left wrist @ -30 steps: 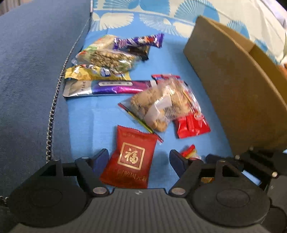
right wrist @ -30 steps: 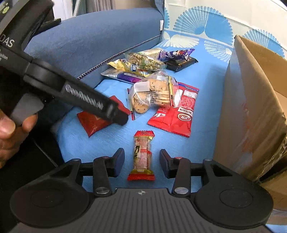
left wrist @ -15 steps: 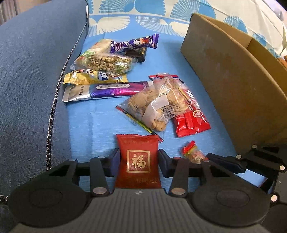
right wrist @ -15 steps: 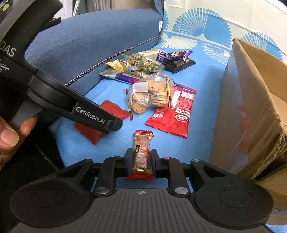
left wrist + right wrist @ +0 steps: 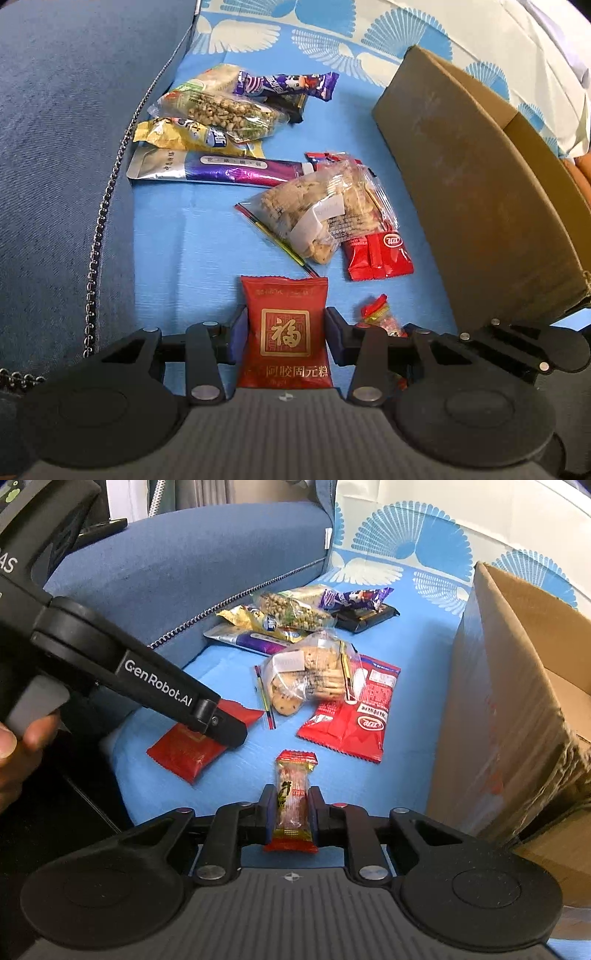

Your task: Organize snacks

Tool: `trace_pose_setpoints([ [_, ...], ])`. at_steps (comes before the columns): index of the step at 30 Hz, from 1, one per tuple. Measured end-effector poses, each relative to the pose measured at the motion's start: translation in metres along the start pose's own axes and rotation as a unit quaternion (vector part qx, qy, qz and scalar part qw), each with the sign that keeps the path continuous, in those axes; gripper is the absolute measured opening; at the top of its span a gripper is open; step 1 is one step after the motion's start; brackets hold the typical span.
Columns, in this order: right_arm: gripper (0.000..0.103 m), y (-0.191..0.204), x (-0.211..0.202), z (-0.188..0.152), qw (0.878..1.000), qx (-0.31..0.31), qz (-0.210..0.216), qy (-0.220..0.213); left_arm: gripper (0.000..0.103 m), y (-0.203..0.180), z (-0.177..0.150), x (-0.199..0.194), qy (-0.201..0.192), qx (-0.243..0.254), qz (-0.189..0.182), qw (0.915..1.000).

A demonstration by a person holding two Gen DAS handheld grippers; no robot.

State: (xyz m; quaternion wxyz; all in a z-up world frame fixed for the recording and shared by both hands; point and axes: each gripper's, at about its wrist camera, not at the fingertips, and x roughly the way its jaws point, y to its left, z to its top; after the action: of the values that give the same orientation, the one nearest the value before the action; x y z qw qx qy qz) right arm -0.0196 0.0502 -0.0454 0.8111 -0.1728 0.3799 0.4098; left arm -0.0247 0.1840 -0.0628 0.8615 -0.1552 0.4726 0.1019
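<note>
- Left gripper (image 5: 286,334): jaws stood wide either side of the red square packet (image 5: 286,332) a second ago; they have just closed in and now press both its side edges. Packet is held, lying on the blue sheet (image 5: 184,240).
- Right gripper (image 5: 291,814): jaws have likewise just closed, from open around the small red-and-gold snack bar (image 5: 293,797) to nearly shut, pinching its narrow body. Bar points away from the camera, on the sheet.
- Neither hand has shifted noticeably in that second; only the jaws moved.
- Reading: both grasps look complete, so the pick step is done for two items at once.
- Cardboard box (image 5: 517,709) stands open-topped just right of the right gripper; likely the destination, though the task does not say so.
- Still loose on the sheet: cookie bag (image 5: 314,218), red wafer pack (image 5: 376,254), purple pouch (image 5: 218,171), further packets beyond.
</note>
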Motion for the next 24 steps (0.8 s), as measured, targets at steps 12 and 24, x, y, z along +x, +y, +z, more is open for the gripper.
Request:
trace_pose_setpoints([
  [12,0.024,0.002,0.000,-0.003,1.000,-0.009,-0.008,0.009,0.057,-0.010,-0.002,0.003,0.003,0.034,0.013,0.9993],
  [24,0.018,0.004,-0.006,-0.001,1.000,-0.020,-0.016,-0.005,0.045,-0.011,-0.004,-0.003,-0.019,0.037,0.019,0.9990],
])
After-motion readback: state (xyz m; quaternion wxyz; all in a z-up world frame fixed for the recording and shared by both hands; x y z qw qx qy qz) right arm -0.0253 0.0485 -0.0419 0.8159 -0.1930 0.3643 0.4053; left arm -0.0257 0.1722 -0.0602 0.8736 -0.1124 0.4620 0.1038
